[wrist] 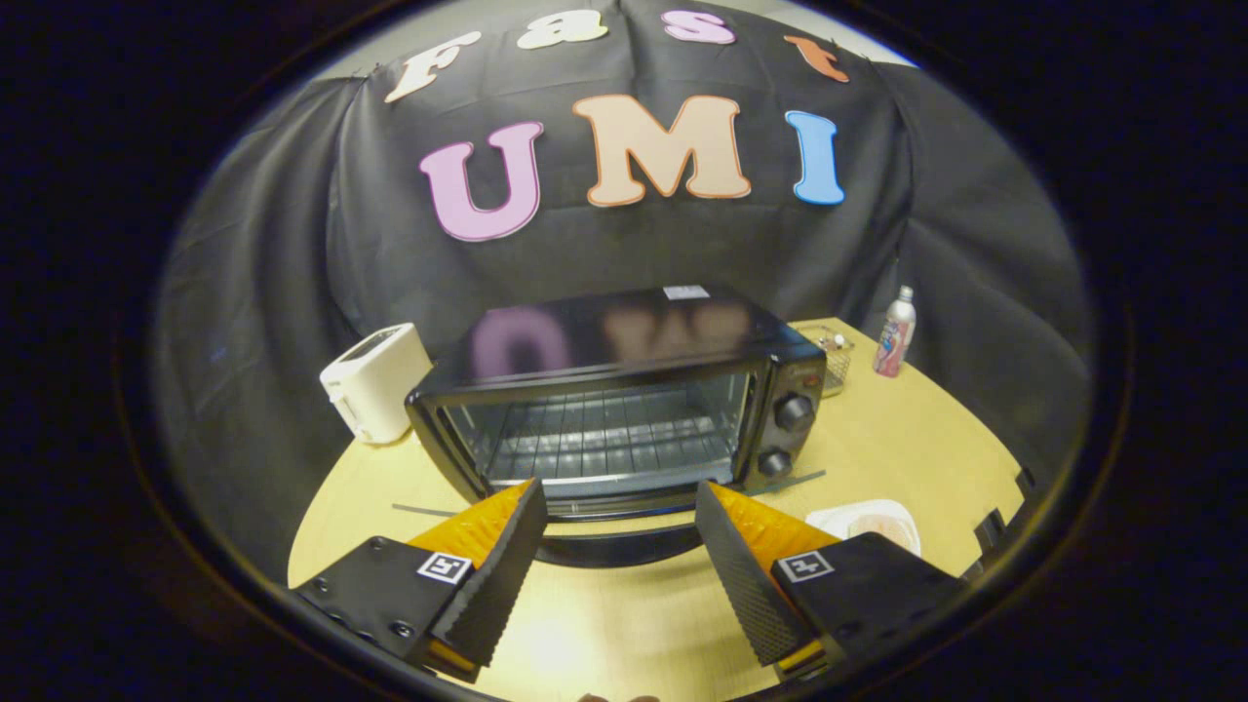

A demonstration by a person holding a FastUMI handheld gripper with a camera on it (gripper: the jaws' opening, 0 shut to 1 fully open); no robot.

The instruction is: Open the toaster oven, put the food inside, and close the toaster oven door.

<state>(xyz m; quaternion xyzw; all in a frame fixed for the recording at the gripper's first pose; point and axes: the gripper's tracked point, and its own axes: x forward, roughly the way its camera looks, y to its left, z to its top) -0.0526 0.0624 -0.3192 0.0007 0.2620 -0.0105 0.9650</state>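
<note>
Gripper view across a round wooden table [877,439]. The gripper [621,531] hangs with its two ribbed fingers [492,575] spread wide and nothing between them, aimed at the front of the black toaster oven [624,400] just ahead. The oven's glass door [600,439] reads as closed and upright, the wire rack visible behind it; a dark curved handle [609,548] runs along the door's lower front, lying between and just beyond the fingertips. Two control knobs [792,411] stand one above the other on the panel beside the door. The food, a pale flat round piece [882,526], lies on a white plate [829,519] on the table, near the outer side of the right finger. A white toaster [375,382] stands beside the oven; a wire basket [835,353] and a bottle [895,333] stand behind it. The step in hand appears to be opening the door: the fingers would best straddle the handle at its middle, close firmly, then swing along the door's hinge arc, not straight back, so the oven is not dragged across the table.
</note>
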